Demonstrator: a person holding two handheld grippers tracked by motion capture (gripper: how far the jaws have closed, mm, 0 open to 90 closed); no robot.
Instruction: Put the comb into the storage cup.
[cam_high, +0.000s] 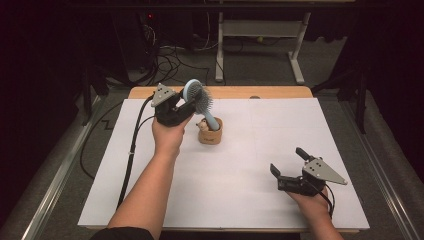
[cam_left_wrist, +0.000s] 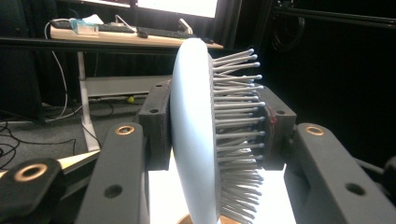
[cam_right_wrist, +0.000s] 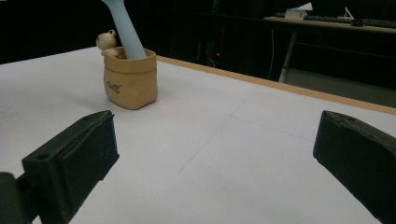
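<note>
We've got the pale blue hairbrush (cam_high: 200, 100) up over the far left of the table, its head pinched between the jaws of our left gripper (cam_high: 186, 106), one pad on the smooth back, the other pressing into the bristles. The handle slants down into the little tan holder (cam_high: 210, 133), so it looks like we're seating the brush handle-first, gripping the head to keep the handle free to slide in. There's a small bear figure (cam_right_wrist: 107, 41) perched at the holder's rim, touching the handle's side, the one thing that could crowd the slot. Our right gripper (cam_high: 289, 166) rests low at the near right, well apart, jaws spread wide with nothing in them. The white table (cam_high: 240, 190) lies bare between the two.
</note>
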